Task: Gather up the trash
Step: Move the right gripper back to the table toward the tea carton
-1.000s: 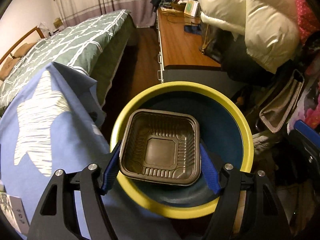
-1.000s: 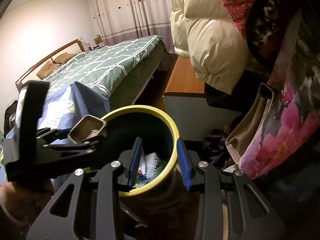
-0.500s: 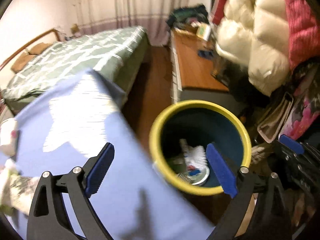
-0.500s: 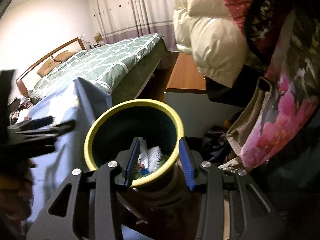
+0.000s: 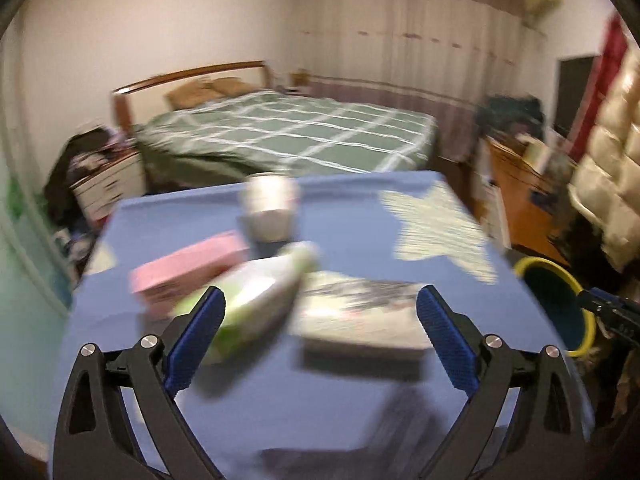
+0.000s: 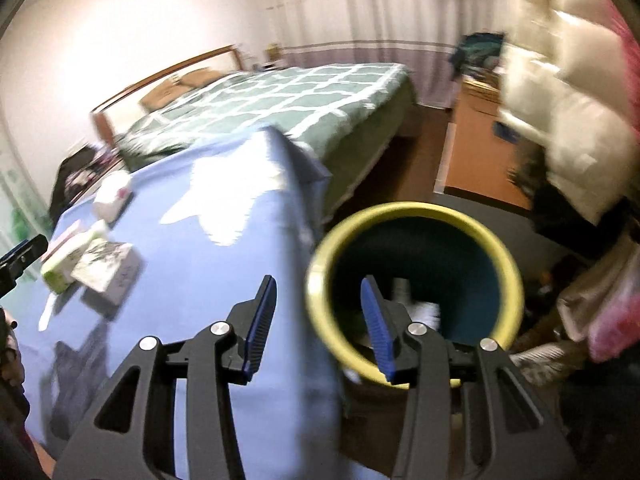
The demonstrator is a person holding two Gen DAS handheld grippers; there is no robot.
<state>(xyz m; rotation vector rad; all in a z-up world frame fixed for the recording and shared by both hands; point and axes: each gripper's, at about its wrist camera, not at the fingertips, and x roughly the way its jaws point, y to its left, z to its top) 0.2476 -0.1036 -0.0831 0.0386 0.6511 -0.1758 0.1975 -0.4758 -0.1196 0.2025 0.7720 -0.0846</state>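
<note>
My left gripper (image 5: 320, 292) hangs over the blue-clothed table (image 5: 320, 400), its jaws opening wide with nothing held. Blurred below it lie a green-white packet (image 5: 256, 304), a printed white box (image 5: 360, 320), a pink box (image 5: 188, 272) and a white cup (image 5: 268, 208). The yellow-rimmed bin (image 5: 560, 276) stands off the table's right edge. In the right wrist view, my right gripper (image 6: 319, 280) is above the bin (image 6: 416, 210), jaws opening. The rim's left side shows between them, untouched. Trash (image 6: 424, 312) lies inside the bin.
A green checked bed (image 5: 288, 136) stands behind the table, with a wooden desk (image 5: 520, 184) to its right. A puffy white coat (image 6: 560, 112) and bags (image 6: 592, 300) crowd the bin's right side. A nightstand (image 5: 108, 188) sits at far left.
The left gripper dropped the brown plastic tray into the bin, opened wide and swung left over the table. The right gripper shifted left off the bin's rim and opened wider.
</note>
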